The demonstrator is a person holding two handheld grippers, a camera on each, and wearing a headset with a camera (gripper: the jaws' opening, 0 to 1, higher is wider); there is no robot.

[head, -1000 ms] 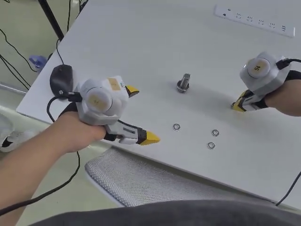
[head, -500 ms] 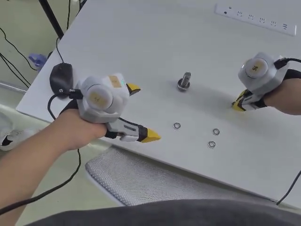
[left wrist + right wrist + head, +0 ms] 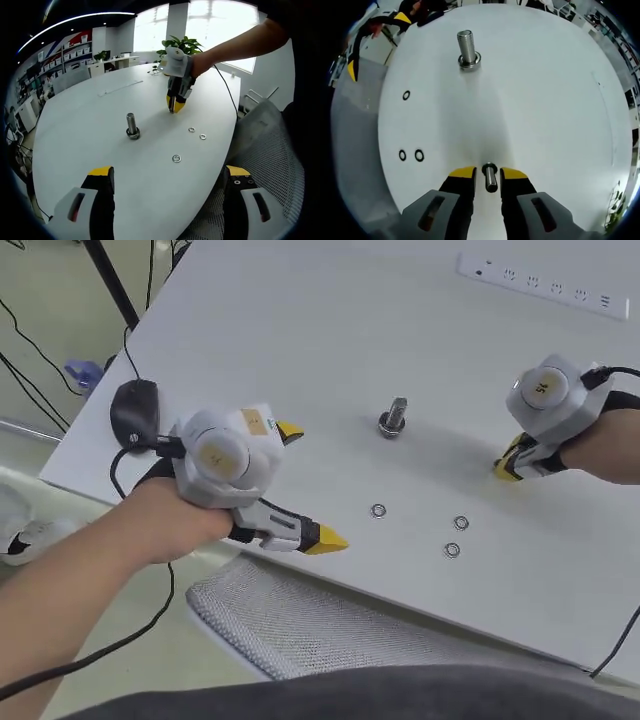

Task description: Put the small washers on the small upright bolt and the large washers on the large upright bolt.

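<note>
1. The fingers (image 3: 464, 174) of the right gripper (image 3: 488, 175) flank the small bolt (image 3: 490, 177), low in its own view, probably steadying it. Whether they pinch it I cannot tell.
2. The left gripper (image 3: 312, 484), centre-left in the head view, gapes wide and empty, probably readied for the loose washers (image 3: 378, 510) at lower centre.
3. There, the right gripper's body covers that bolt.

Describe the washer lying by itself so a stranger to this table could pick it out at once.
On the white table stands a large upright bolt, near the middle. Between it and the table's near edge lie three washers. The lone washer sits closest to the bolt's foot and by itself, while the paired washers lie close together farther toward the right gripper.
</note>
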